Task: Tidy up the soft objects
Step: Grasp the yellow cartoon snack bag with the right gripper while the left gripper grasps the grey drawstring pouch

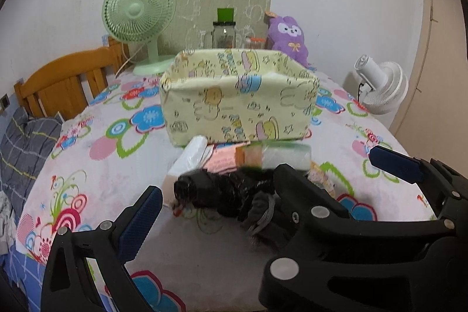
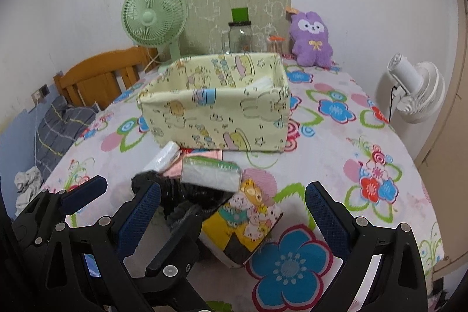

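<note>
A pale yellow fabric bin (image 1: 239,101) with cartoon prints stands mid-table; it also shows in the right wrist view (image 2: 216,107). In front of it lies a pile: a white tissue pack (image 1: 190,157), a green-edged tissue pack (image 2: 210,173), a pink pack (image 1: 222,161), a black bundle (image 1: 216,190) and a cartoon-print pack (image 2: 245,220). My left gripper (image 1: 216,212) is open, its fingers on either side of the black bundle. My right gripper (image 2: 234,212) is open over the cartoon-print pack. A white item (image 2: 261,84) lies inside the bin.
The table has a flowered cloth (image 2: 351,154). At the back stand a green fan (image 1: 140,10), a glass jar (image 1: 223,34) and a purple plush (image 1: 288,38). A white fan (image 2: 415,91) is at the right, a wooden headboard (image 1: 67,78) at the left.
</note>
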`<action>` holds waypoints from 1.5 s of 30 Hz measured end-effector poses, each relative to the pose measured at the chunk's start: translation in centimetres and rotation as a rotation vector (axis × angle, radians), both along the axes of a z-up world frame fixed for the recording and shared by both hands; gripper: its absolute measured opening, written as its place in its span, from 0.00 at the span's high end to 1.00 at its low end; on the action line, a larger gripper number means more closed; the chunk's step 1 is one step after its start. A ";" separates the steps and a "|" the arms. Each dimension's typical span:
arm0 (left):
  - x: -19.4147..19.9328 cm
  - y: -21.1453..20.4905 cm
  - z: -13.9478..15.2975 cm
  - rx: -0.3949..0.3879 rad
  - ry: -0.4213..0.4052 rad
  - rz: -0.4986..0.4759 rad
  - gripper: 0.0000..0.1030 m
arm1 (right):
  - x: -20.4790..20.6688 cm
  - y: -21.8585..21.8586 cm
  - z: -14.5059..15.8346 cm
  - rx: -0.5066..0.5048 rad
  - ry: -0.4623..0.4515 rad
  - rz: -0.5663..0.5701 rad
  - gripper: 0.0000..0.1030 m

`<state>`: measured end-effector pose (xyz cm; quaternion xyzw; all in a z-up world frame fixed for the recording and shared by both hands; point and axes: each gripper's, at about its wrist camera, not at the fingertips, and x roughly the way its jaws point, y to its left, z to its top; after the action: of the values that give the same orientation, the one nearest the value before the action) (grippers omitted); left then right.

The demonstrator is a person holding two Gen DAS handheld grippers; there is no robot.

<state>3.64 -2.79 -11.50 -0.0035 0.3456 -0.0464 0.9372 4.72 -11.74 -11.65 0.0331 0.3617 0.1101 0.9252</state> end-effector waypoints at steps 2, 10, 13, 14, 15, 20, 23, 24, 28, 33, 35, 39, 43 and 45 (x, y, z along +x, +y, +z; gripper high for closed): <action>0.1 0.2 -0.5 -0.003 0.016 0.002 0.01 | 0.2 0.2 -0.6 -0.004 0.017 0.003 0.03; 0.6 1.0 -2.3 -0.004 0.067 0.019 0.01 | 0.9 0.8 -2.7 -0.011 0.079 0.006 0.03; 0.7 1.1 -2.8 -0.010 0.077 0.019 0.01 | 1.3 0.7 -3.3 -0.009 0.104 -0.001 0.03; 0.7 1.1 -2.8 -0.009 0.077 0.019 0.01 | 1.4 0.6 -3.5 -0.002 0.110 -0.003 0.03; 0.7 1.1 -2.8 -0.008 0.076 0.019 0.01 | 1.5 0.6 -3.6 0.004 0.117 -0.005 0.03; 0.9 1.0 -2.8 -0.001 0.077 0.020 0.01 | 1.8 0.2 -4.0 0.024 0.130 -0.015 0.08; 1.1 0.9 -2.9 0.003 0.080 0.024 0.02 | 1.8 0.3 -4.1 0.037 0.135 -0.010 0.15; 1.2 0.8 -2.9 0.004 0.082 0.024 0.02 | 1.8 0.3 -4.1 0.039 0.136 -0.010 0.16; 1.1 0.5 -2.9 0.011 0.085 0.032 0.02 | 1.7 0.3 -4.1 0.041 0.135 -0.010 0.24; 0.8 0.2 -3.0 0.001 0.093 0.045 0.04 | 1.4 0.0 -4.0 0.041 0.124 -0.011 0.34; 0.6 0.1 -3.0 -0.009 0.099 0.052 0.04 | 1.3 -0.4 -4.0 0.053 0.127 -0.013 0.37; 0.1 -1.0 -3.3 0.007 0.108 0.045 0.09 | 1.0 -1.0 -4.0 0.067 0.128 -0.022 0.37; -0.3 -2.0 -3.2 0.003 0.111 0.032 0.18 | 0.7 -1.8 -4.0 0.082 0.128 -0.036 0.36; -0.3 -2.5 -3.3 0.003 0.117 0.020 0.23 | 0.5 -2.3 -4.1 0.093 0.132 -0.046 0.36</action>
<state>3.38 -5.26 -14.79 -0.0084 0.4000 -0.0365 0.9158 5.25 -14.07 -15.71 0.0915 0.4155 0.1032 0.8991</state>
